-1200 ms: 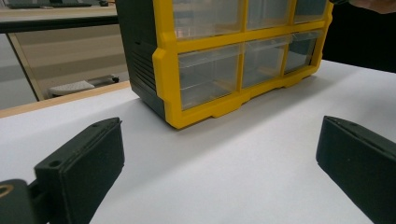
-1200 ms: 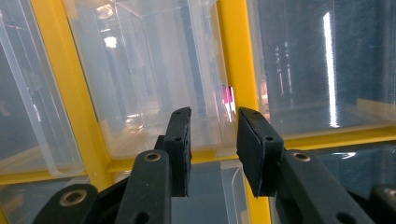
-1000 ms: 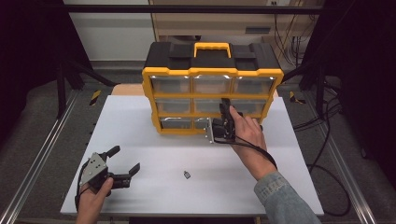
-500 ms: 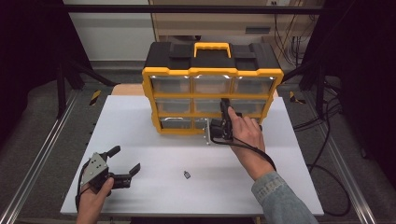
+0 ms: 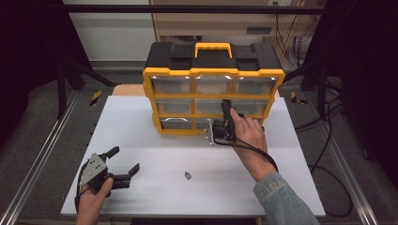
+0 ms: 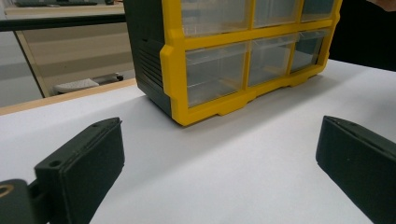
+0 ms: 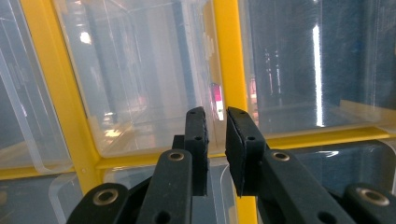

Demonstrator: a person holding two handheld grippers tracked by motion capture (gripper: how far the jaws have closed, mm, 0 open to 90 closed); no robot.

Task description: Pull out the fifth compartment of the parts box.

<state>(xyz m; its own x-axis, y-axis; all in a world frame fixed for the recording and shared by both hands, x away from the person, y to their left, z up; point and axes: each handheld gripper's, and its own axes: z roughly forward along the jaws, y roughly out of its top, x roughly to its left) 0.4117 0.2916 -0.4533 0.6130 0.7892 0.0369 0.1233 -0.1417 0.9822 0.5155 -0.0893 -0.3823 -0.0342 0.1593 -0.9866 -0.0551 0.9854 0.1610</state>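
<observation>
Your drawer cabinet [image 5: 213, 89] stood at the back middle of the table [image 5: 141, 122], its drawers facing you. Your right gripper [image 5: 224, 123] was up against the cabinet's front, at the bottom row, right of centre. Your left gripper [image 5: 123, 164] sat near the table's front left corner, well apart from the cabinet. A small part [image 5: 187, 175] lay on the table between you and the cabinet, right of the left gripper

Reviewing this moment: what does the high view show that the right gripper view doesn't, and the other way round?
High view: the white table, the left gripper with jaws open at its front left, a small dark part lying loose, and the organizer's yellow handle.
Right gripper view: the right gripper close up. Its jaws have just been closing and stand a narrow gap apart before a yellow divider; whether they pinch anything I cannot tell.
Both: the organizer and its clear drawers.
</observation>
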